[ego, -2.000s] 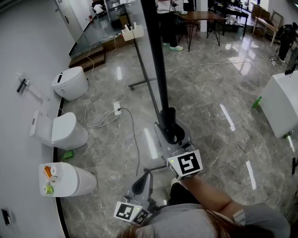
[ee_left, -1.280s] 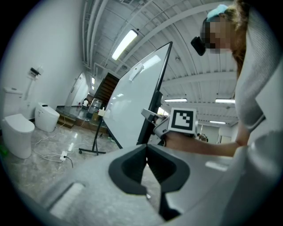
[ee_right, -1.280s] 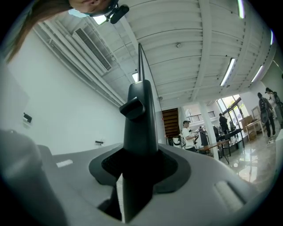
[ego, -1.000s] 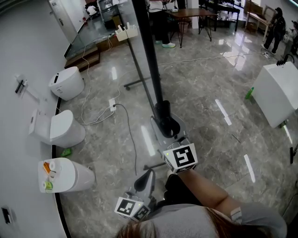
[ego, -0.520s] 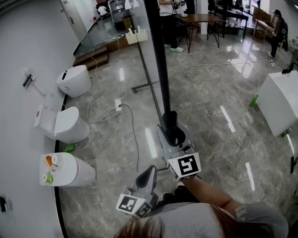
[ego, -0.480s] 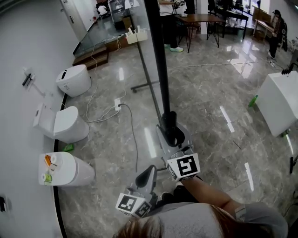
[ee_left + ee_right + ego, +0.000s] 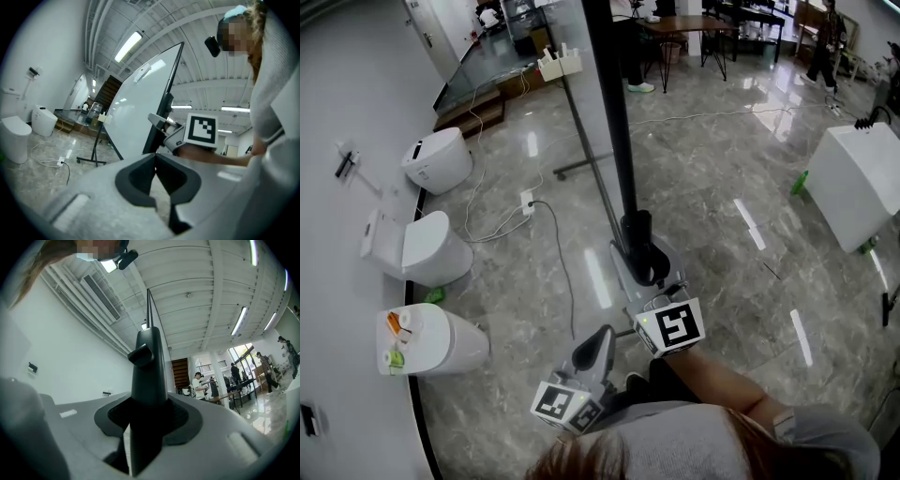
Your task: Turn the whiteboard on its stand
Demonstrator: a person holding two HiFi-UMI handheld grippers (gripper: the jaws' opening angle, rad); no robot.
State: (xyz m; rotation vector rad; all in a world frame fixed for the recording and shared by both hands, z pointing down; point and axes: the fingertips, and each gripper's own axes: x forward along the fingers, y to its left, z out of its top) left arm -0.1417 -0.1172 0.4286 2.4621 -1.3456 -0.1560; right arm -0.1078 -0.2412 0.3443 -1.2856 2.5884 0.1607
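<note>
Evidently mid-turn, we had our right hand-held gripper (image 7: 640,268) clamped on the black edge of the whiteboard (image 7: 616,131), which stretched toward 12 o'clock. Our left hand-held gripper (image 7: 603,337), at 7 o'clock, sat closed and empty. Next, we judged, that edge needed swinging round steadily.

1. Grey marbled floor (image 7: 703,216), glossy, streaked with pale reflections of lights.
2. Along the curved left wall, three white fixtures standing apart in a row: far toilet (image 7: 439,159), middle toilet (image 7: 417,248), near toilet (image 7: 441,345).
3. Just beside the middle toilet's base, a small green thing (image 7: 434,295), perhaps a cloth.
4. Right of the toilets, a white power strip (image 7: 526,200) with a dark cable (image 7: 562,272) trailing toward the person.
5. Beyond the strip, the dark stand foot (image 7: 581,167).
6. At right, a white cabinet (image 7: 861,183), green bottle (image 7: 800,182) beside it.
</note>
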